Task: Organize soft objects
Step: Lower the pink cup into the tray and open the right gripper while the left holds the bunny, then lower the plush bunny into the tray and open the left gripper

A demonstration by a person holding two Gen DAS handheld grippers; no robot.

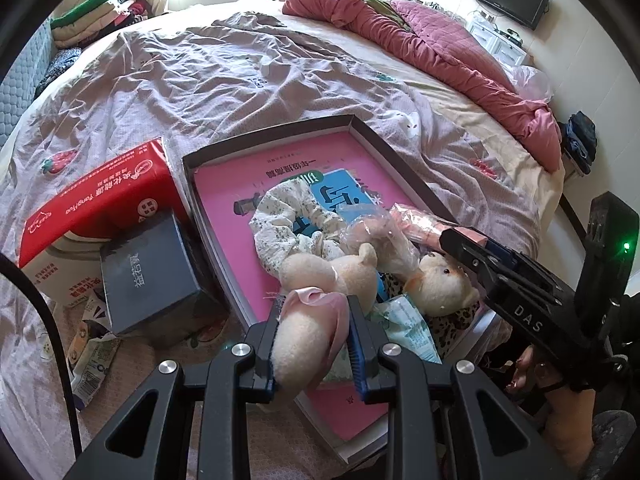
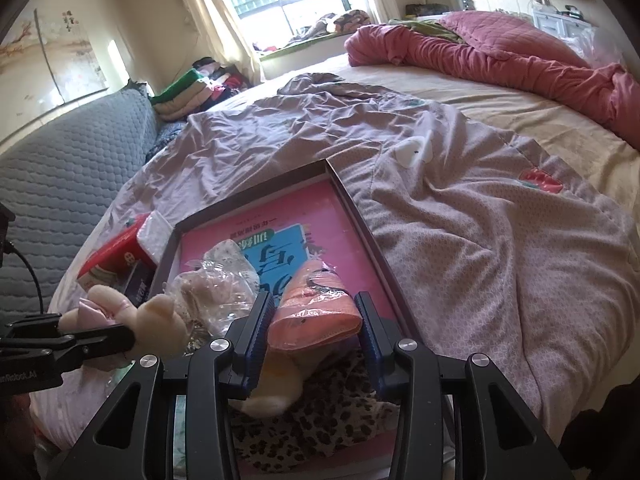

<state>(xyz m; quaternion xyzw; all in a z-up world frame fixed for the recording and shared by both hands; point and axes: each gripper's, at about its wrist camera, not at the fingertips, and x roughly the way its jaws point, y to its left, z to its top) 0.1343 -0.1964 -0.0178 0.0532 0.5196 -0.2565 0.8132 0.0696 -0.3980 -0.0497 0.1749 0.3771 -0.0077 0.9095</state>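
Note:
My left gripper (image 1: 314,344) is shut on a cream plush toy (image 1: 304,340) with a pink bow, held just above the near end of a shallow dark-rimmed box (image 1: 280,132). That box holds a pink book, a floral fabric ring (image 1: 288,216), a clear bag (image 1: 376,240), a second cream plush (image 1: 440,284) and leopard-print cloth (image 1: 460,320). My right gripper (image 2: 316,332) is shut on a pink plastic-wrapped packet (image 2: 316,308) over the box (image 2: 352,204). The left gripper (image 2: 80,340) with its plush (image 2: 156,320) shows at the left of the right wrist view.
A red tissue pack (image 1: 100,200) and a dark box (image 1: 148,276) lie left of the tray on the bed, with loose wrappers (image 1: 92,356) nearby. A crumpled pink quilt (image 1: 440,48) lies at the far right. Folded clothes (image 1: 100,16) are stacked at the far left.

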